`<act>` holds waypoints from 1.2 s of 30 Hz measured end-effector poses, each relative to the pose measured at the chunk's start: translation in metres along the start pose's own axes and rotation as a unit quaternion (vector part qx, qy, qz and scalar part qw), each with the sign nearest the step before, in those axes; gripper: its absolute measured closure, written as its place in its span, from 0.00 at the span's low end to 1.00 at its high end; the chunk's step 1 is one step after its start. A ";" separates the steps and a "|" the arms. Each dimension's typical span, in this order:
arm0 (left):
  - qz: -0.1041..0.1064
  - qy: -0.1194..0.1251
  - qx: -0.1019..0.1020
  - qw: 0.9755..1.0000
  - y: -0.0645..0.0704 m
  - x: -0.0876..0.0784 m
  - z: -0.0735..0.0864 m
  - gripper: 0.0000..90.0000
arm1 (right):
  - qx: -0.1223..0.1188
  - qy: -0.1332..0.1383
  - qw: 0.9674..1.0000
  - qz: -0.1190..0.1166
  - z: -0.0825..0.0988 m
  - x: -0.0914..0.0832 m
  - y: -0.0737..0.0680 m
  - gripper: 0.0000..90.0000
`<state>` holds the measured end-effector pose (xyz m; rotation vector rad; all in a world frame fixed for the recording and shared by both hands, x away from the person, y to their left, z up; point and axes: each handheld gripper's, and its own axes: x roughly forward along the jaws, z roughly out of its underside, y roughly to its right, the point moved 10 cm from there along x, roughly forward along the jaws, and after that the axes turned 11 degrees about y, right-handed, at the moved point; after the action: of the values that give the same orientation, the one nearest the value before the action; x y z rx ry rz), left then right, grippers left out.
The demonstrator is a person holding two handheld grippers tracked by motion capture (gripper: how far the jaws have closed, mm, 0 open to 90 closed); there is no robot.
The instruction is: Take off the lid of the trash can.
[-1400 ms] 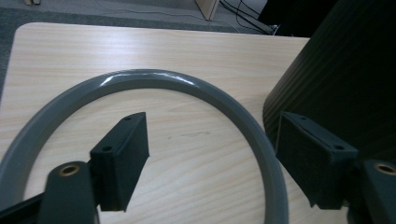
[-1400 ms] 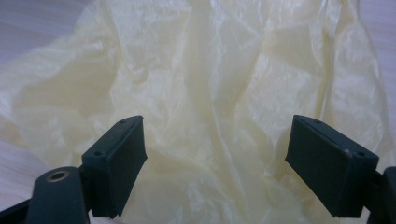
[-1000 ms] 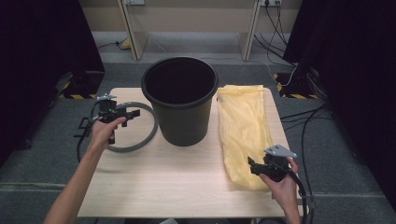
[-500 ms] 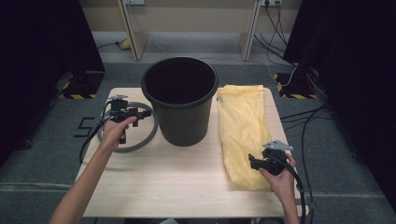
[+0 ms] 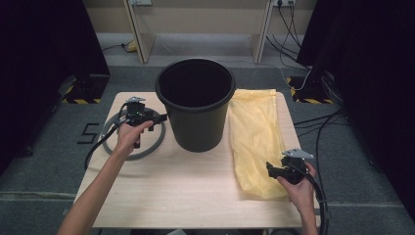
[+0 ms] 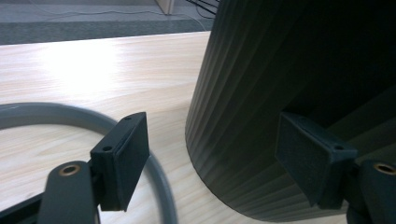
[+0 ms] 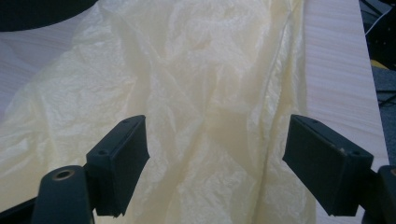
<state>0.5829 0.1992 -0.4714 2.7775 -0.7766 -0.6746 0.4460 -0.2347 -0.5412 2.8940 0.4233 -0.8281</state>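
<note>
Pale wooden table (image 5: 195, 196) with black bucket (image 5: 195, 105), grey ring (image 5: 147, 152), yellow bag (image 5: 257, 139).

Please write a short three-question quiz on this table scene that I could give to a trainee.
1. True or false: the yellow crinkled plastic bag lies flat on the light wooden table, to the right of the black ribbed plastic bucket in the high view.
2. What lies under the left gripper? A) a grey plastic ring B) a folded towel C) a lid
3. Fill in: the right gripper has its jaws ____ above the bag.

Key
1. True.
2. A: the grey plastic ring lies flat beside the bucket.
3. Open, with nothing clamped between them.
</note>
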 end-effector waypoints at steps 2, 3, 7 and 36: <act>-0.002 -0.004 0.007 1.000 0.001 0.003 0.002 0.28 | 0.004 -0.004 1.000 0.003 0.003 0.001 0.003 0.24; -0.005 -0.004 0.013 1.000 0.001 0.004 0.002 0.28 | 0.003 -0.005 1.000 0.003 0.004 0.001 0.005 0.25; 0.003 -0.001 0.014 1.000 0.004 0.001 0.002 0.27 | 0.008 -0.015 1.000 0.008 0.010 0.004 0.012 0.25; 0.049 -0.054 0.110 0.991 0.036 -0.092 0.139 0.24 | 0.009 -0.024 1.000 0.007 -0.004 0.032 0.031 0.20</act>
<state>0.4315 0.2100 -0.5491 2.8924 -1.0625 -0.7704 0.4829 -0.2563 -0.5543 2.8830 0.3920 -0.9015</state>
